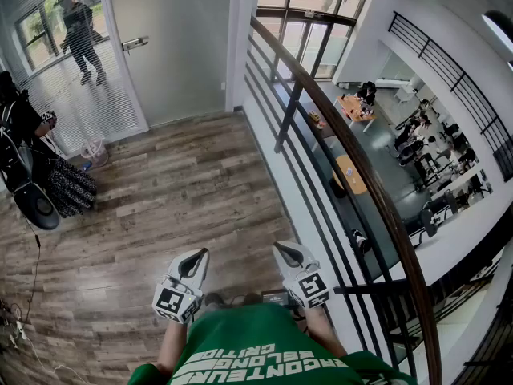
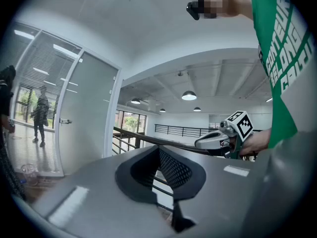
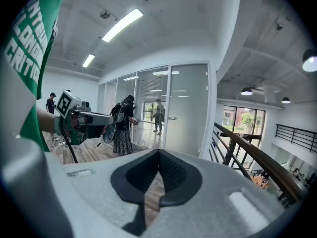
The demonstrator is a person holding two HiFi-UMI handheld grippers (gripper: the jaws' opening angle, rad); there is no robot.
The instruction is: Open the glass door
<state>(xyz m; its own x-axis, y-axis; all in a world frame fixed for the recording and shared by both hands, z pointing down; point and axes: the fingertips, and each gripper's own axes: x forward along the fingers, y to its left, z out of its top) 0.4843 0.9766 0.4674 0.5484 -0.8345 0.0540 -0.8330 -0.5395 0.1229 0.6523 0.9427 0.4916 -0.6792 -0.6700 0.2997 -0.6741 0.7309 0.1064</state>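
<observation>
- Left gripper (image 1: 195,261) and right gripper (image 1: 286,255) are both closed with nothing between the jaws. They're held low in front of the person, nowhere near anything.
- The glass door (image 1: 172,38) is at the far end of the wooden floor (image 1: 184,191), well apart from both grippers, and looks closed.
- My guess on handling: it's a tall, stiff frosted pane, probably heavy, and it should swing rather than flex. Bare glass would be slippery for the pads and not something to knock.
- The place to grab is the lever handle (image 1: 135,44) at the door's left edge. It's slim, rigid metal.
- Writing: nothing readable on the door. The green shirt (image 1: 264,351) has white print; I can make out "BELONG" and "CRITIC", and the rest is cut off.
</observation>
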